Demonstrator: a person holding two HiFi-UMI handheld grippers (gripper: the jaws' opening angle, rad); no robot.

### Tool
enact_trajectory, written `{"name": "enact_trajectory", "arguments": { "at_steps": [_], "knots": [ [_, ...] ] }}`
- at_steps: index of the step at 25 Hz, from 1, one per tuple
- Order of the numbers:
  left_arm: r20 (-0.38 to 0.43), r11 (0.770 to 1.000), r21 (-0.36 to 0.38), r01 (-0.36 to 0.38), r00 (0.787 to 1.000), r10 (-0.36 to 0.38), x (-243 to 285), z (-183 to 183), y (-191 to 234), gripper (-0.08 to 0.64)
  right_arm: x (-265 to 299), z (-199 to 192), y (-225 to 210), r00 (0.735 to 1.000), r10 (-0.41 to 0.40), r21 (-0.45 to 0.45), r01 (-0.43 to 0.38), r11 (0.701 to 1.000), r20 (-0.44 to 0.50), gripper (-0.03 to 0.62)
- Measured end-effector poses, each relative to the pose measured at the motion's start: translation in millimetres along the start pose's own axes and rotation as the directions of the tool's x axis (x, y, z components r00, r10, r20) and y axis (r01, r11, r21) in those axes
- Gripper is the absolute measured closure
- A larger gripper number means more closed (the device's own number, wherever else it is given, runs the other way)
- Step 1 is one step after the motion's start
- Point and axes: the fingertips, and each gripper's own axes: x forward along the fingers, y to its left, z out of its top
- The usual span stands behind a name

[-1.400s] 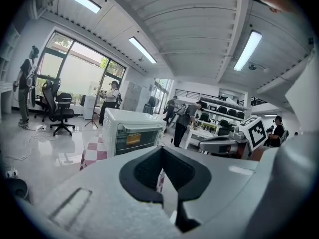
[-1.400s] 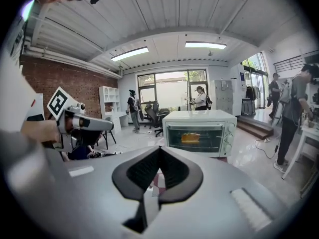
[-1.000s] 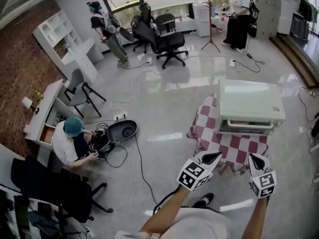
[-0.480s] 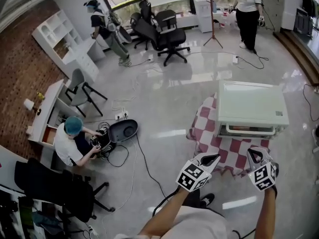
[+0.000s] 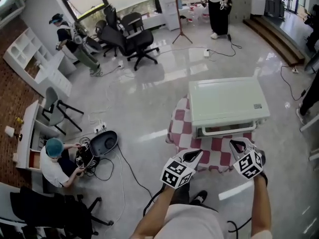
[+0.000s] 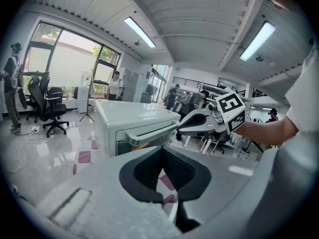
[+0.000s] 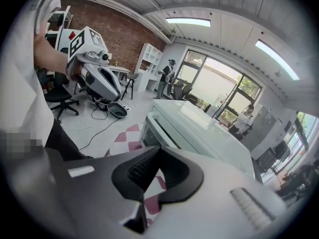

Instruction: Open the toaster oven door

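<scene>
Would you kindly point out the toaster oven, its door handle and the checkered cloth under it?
toaster oven (image 5: pixel 227 101), head view, middle of its top panel.
door handle (image 6: pixel 149 132), left gripper view, middle of the bar.
checkered cloth (image 5: pixel 180 128), head view, its bare left part.

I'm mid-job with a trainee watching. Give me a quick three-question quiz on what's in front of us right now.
1. Multiple choice: what does the toaster oven stand on? A) a red-and-white checkered cloth B) the bare floor C) a white shelf
2. True or false: the right hand-held gripper is clamped on the door handle.
3. Fill in: the jaws of the left hand-held gripper are ____, with nothing between them.

Key:
1. A, the checkered cloth.
2. False. It hovers short of the door handle with its jaws together and empty, and the door is shut.
3. together
</scene>
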Motion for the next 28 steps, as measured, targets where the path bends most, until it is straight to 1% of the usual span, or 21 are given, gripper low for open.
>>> {"name": "enact_trajectory", "arguments": {
  "at_steps": [2, 6, 7, 8, 9, 10, 11, 12, 14, 18, 20, 22, 25, 26, 28],
  "knots": [
    [0.009, 1.000, -0.007, 0.014, 1.000, -0.014, 5, 4, -4, 0.558, 0, -5, -5, 1.000, -0.018, 0.048, 0.018, 0.999, 0.004, 0.588],
    [0.013, 0.999, -0.014, 0.032, 0.999, -0.031, 10, 0, -11, 0.558, 13, -9, -10, 1.000, -0.022, 0.067, 0.022, 0.998, 0.003, 0.588],
    [0.014, 0.999, -0.018, 0.033, 0.999, -0.033, 10, -2, -13, 0.558, 14, -7, -14, 0.999, -0.032, 0.101, 0.030, 0.994, 0.013, 0.588],
    [0.016, 0.999, -0.025, 0.033, 0.999, -0.033, 10, -4, -15, 0.558, 15, -5, -21, 0.998, -0.050, 0.164, 0.044, 0.985, 0.029, 0.588],
    [0.018, 0.999, -0.032, 0.032, 0.999, -0.031, 8, -5, -17, 0.558, 15, -2, -29, 0.996, -0.076, 0.248, 0.062, 0.967, 0.045, 0.588],
    [0.020, 0.999, -0.037, 0.029, 0.999, -0.029, 6, -6, -19, 0.558, 14, 1, -38, 0.993, -0.104, 0.335, 0.079, 0.939, 0.059, 0.588],
    [0.020, 0.999, -0.040, 0.028, 0.999, -0.027, 5, -7, -20, 0.558, 14, 4, -46, 0.989, -0.130, 0.403, 0.092, 0.910, 0.067, 0.588],
    [0.020, 0.999, -0.040, 0.028, 0.999, -0.027, 4, -7, -21, 0.558, 14, 5, -53, 0.987, -0.151, 0.445, 0.107, 0.889, 0.063, 0.588],
    [0.024, 0.999, -0.042, 0.025, 0.999, -0.024, 2, -6, -22, 0.558, 19, 4, -62, 0.984, -0.175, 0.470, 0.141, 0.871, 0.029, 0.588],
    [0.046, 0.999, -0.049, 0.005, 0.999, -0.002, -4, -4, -18, 0.558, 36, -4, -68, 0.985, -0.168, 0.530, 0.164, 0.832, -0.042, 0.588],
    [0.055, 0.999, -0.049, 0.001, 0.998, 0.002, -4, -2, -16, 0.558, 41, -10, -73, 0.982, -0.172, 0.543, 0.184, 0.819, -0.073, 0.588],
    [0.056, 0.999, -0.046, -0.001, 0.998, 0.003, -5, -1, -17, 0.558, 43, -12, -75, 0.984, -0.161, 0.572, 0.173, 0.802, -0.073, 0.588],
    [0.055, 0.999, -0.041, 0.001, 0.999, 0.001, -7, -2, -19, 0.558, 43, -14, -73, 0.988, -0.147, 0.650, 0.139, 0.747, -0.043, 0.588],
    [0.056, 0.999, -0.040, 0.001, 0.998, 0.002, -8, -2, -19, 0.558, 42, -14, -72, 0.989, -0.145, 0.664, 0.136, 0.735, -0.042, 0.588],
    [0.057, 0.999, -0.042, 0.000, 0.998, 0.002, -9, -3, -18, 0.558, 44, -15, -69, 0.989, -0.136, 0.675, 0.135, 0.726, -0.051, 0.588]
  ]
}}
